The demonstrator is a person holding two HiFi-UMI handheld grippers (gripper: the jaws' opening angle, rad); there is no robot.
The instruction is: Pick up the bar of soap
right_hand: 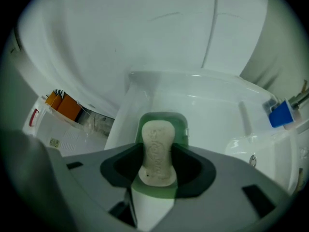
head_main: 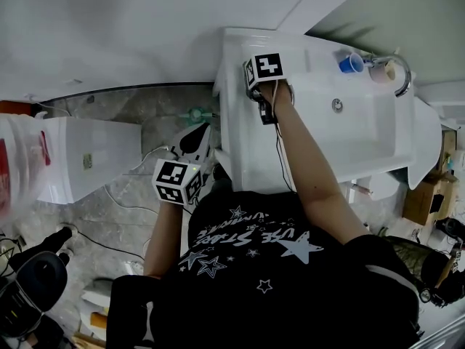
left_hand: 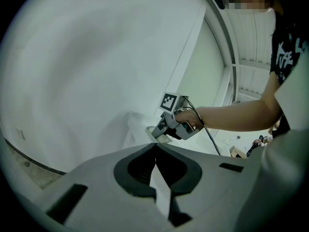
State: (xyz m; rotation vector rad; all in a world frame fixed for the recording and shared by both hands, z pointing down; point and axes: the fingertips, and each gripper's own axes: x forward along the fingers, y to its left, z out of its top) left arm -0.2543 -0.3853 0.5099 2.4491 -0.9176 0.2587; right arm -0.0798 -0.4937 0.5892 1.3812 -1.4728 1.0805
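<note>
A pale, embossed bar of soap (right_hand: 157, 151) lies lengthwise in a green soap dish (right_hand: 164, 117) on the left ledge of a white sink (head_main: 349, 137). My right gripper (right_hand: 157, 167) points steeply down over it. Its jaws stand on either side of the bar, close to its long edges, and I see no firm press. In the head view the right gripper (head_main: 261, 86) is over that ledge, and its marker cube hides the soap. The left gripper (head_main: 187, 158) hangs beside the sink's left side, shut and empty. From the left gripper (left_hand: 155, 151) view the right gripper (left_hand: 164, 129) shows at the sink's corner.
A blue cup (head_main: 352, 63) and a chrome tap (head_main: 399, 75) stand at the sink's far right. A white unit (head_main: 87, 158) stands to the left on the stone floor. Cables and dark equipment (head_main: 33, 282) lie at the lower left. A wall rises behind the sink.
</note>
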